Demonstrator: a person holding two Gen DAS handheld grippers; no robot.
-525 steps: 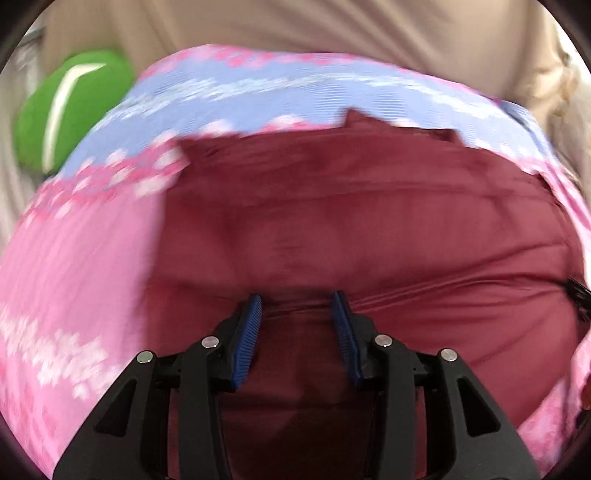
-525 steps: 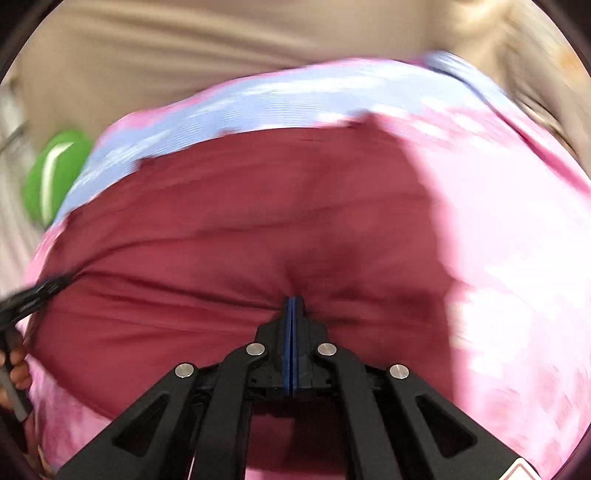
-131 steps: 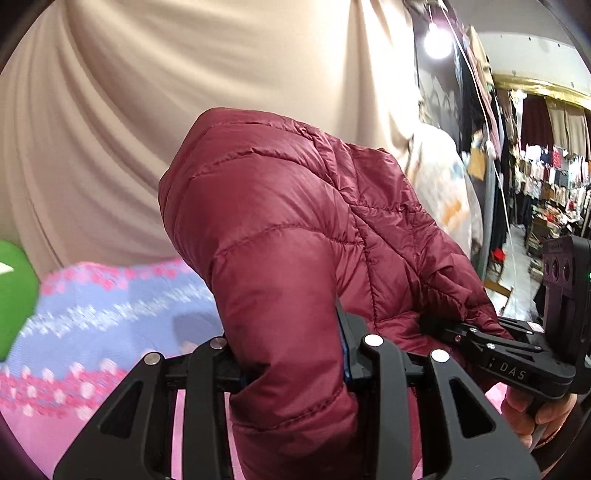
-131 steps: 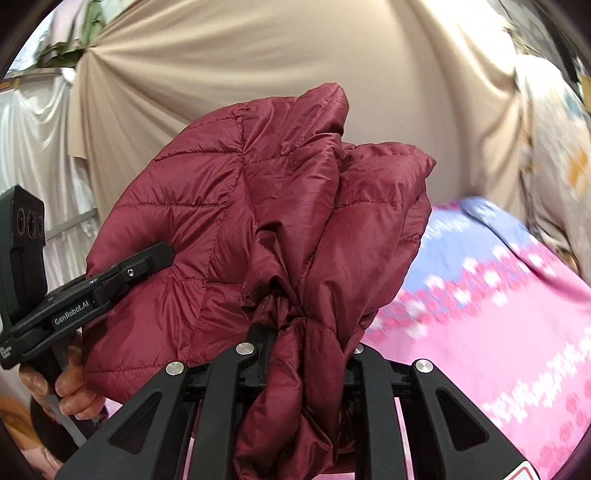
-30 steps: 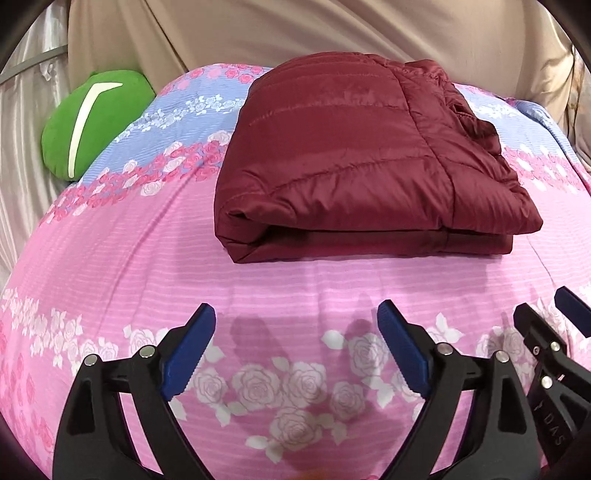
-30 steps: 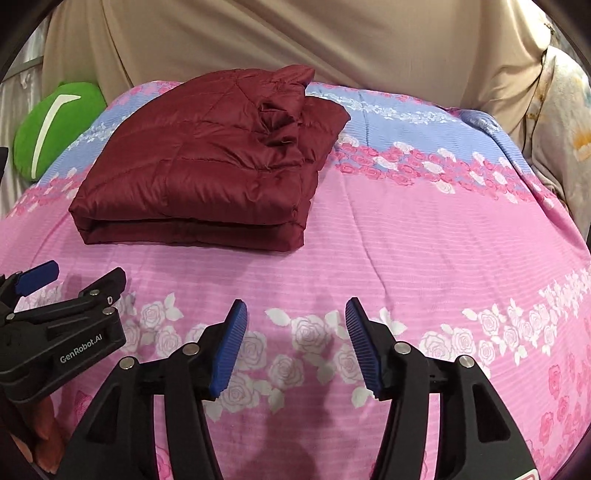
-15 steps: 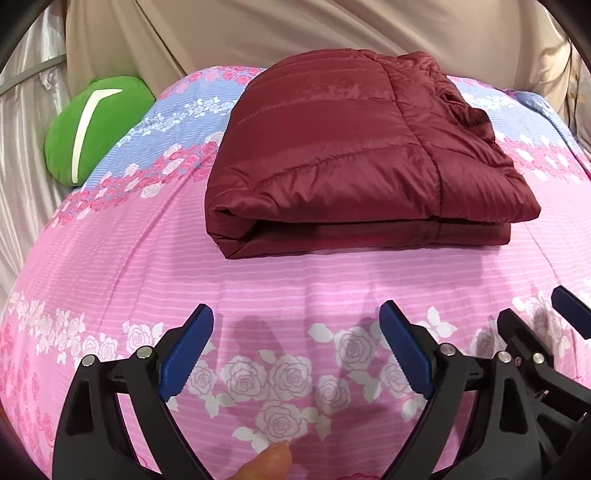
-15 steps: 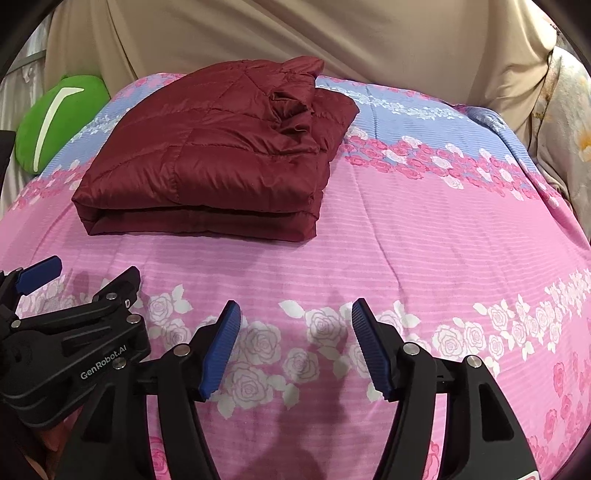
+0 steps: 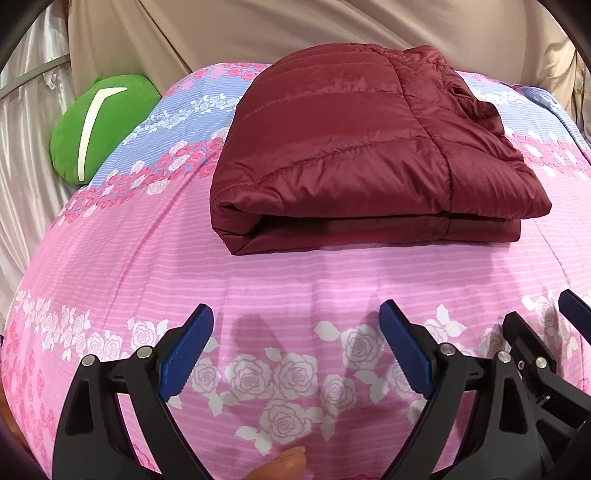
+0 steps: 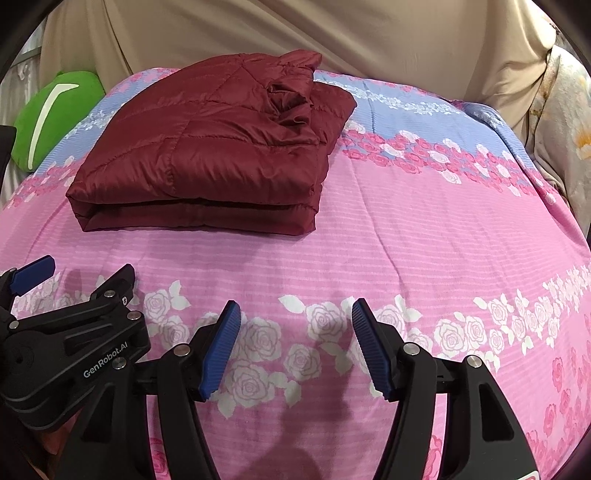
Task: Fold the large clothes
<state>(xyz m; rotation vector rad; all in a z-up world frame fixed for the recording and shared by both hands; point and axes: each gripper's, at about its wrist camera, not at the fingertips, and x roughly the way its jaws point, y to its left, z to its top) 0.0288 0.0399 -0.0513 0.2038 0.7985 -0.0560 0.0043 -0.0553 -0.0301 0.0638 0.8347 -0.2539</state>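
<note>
A dark red quilted jacket (image 9: 354, 147) lies folded into a thick rectangle on the pink flowered bed cover (image 9: 258, 288); the right wrist view shows the jacket (image 10: 210, 155) at upper left, its collar bunched on top. My left gripper (image 9: 295, 325) hovers open over the cover, short of the jacket's near fold, nothing between its blue pads. My right gripper (image 10: 291, 314) is open too, over the rose band, well apart from the jacket. Each gripper shows in the other's view: the right gripper (image 9: 543, 325) at the right edge, the left gripper (image 10: 77, 273) at lower left.
A green cushion (image 9: 99, 125) with a white stripe sits at the bed's far left corner. Beige curtain (image 10: 258, 33) hangs behind the bed. A flowered cloth (image 10: 569, 122) hangs at the far right. A fingertip (image 9: 284, 463) shows at the bottom of the left view.
Both cameras have edged slightly closer to the folded jacket, which lies still. The right gripper's jaws spread a little wider. A fingertip has come into the left view's bottom edge.
</note>
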